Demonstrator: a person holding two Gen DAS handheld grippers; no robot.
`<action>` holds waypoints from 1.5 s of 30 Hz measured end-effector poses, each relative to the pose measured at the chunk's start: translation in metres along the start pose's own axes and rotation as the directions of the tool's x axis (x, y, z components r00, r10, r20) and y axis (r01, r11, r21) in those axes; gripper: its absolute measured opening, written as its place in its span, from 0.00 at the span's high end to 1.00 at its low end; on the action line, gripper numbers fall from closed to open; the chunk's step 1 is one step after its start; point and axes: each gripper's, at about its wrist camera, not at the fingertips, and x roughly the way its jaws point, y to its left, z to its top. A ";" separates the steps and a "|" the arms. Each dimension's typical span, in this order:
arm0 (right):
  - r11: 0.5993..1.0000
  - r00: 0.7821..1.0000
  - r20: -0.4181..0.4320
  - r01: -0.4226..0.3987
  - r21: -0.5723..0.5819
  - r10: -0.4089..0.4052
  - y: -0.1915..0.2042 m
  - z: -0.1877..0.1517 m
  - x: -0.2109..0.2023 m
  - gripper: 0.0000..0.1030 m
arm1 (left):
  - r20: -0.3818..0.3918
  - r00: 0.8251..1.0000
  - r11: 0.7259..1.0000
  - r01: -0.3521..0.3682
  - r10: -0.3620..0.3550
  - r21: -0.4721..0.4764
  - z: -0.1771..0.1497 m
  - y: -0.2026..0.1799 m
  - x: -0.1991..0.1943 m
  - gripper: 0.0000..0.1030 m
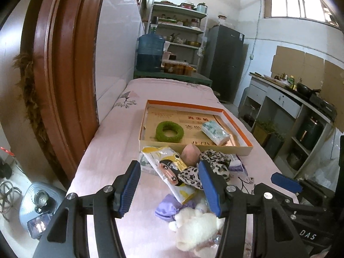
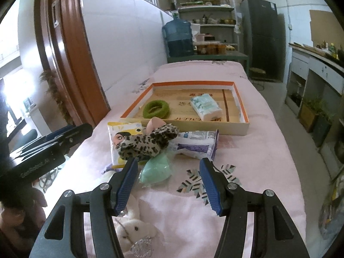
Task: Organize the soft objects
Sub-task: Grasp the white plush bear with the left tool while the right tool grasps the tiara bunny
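Observation:
On the pink cloth lies a pile of soft things: a leopard-print scrunchie [image 1: 211, 165] [image 2: 148, 143], a yellow cartoon packet [image 1: 169, 167] [image 2: 122, 137], a pink sponge [image 1: 190, 153], a purple-white tissue pack [image 2: 196, 144], a mint pouch [image 2: 157, 169], a purple cloth [image 1: 168, 206] and a white plush toy [image 1: 196, 230] [image 2: 136, 232]. The orange-rimmed box [image 1: 245, 148] [image 2: 238, 126] holds a green ring [image 1: 169, 131] [image 2: 155, 109] and a tissue pack [image 1: 216, 132] [image 2: 206, 106]. My left gripper [image 1: 169, 188] hangs open above the pile. My right gripper [image 2: 169, 185] is open beside the mint pouch.
A brown door frame [image 1: 64, 75] stands to the left of the table. At the far end are a blue water jug [image 1: 150, 51], shelves [image 1: 182, 32] and a dark fridge [image 1: 228, 62]. A counter [image 1: 290, 99] runs along the right. A fan [image 1: 36, 206] lies on the floor at left.

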 end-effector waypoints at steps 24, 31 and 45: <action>0.965 0.960 -0.206 -0.222 -0.142 0.191 0.040 -0.062 0.009 0.29 | 0.016 0.995 0.994 0.098 -0.099 0.056 -0.051 0.007 -0.032 0.46; 0.958 0.948 -0.268 -0.224 -0.176 0.173 0.044 -0.064 0.032 0.29 | -0.050 0.978 0.976 0.208 -0.205 0.069 -0.055 -0.001 -0.024 0.46; 0.960 0.933 -0.287 -0.257 -0.113 0.216 0.037 -0.067 0.047 0.29 | -0.193 0.967 0.983 0.177 -0.164 0.052 -0.064 -0.020 0.025 0.46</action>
